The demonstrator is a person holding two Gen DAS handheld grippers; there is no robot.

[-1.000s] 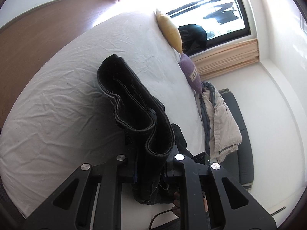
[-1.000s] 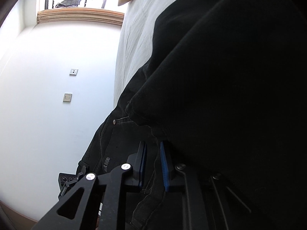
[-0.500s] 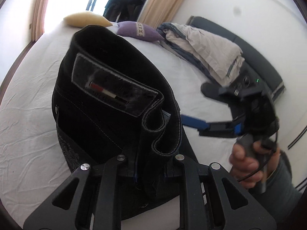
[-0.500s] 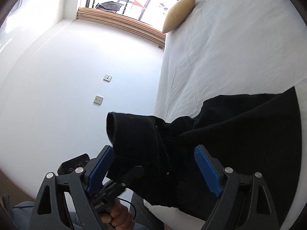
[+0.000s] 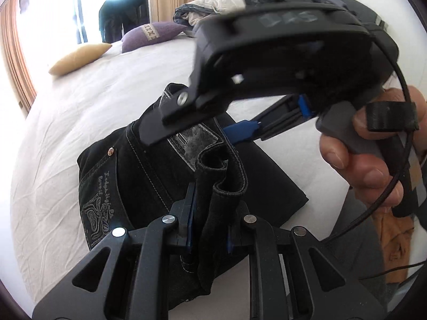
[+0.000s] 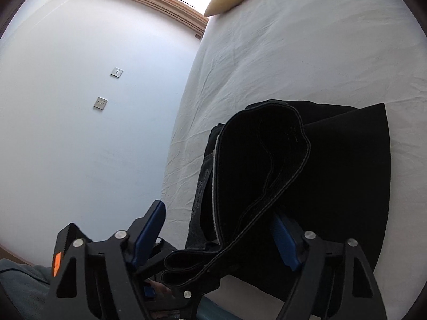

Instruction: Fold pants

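Left wrist view: left gripper (image 5: 208, 221) clenched on a bunched fold of the black pants (image 5: 149, 176), waistband cloth pinched upright between its blue pads. The pants lie folded on the white bed sheet (image 5: 80, 101) straight ahead of the claw; back pocket embroidery, a rivet and the waistband label face up. Above and beyond the claw hangs the right gripper (image 5: 240, 130), held by the right hand (image 5: 373, 160), one blue pad showing. Its spread cannot be judged from here. Far beyond: yellow pillow (image 5: 80, 57), purple pillow (image 5: 153, 33).

Right wrist view: right gripper (image 6: 216, 237) released, fingers wide apart, blue pads on either side of a raised loop of pants (image 6: 267, 165) that passes between them; contact with the right pad cannot be told. The left gripper's body (image 6: 149, 274) shows under the left finger. Only this view shows the wall sockets (image 6: 101, 102) left of the claw.
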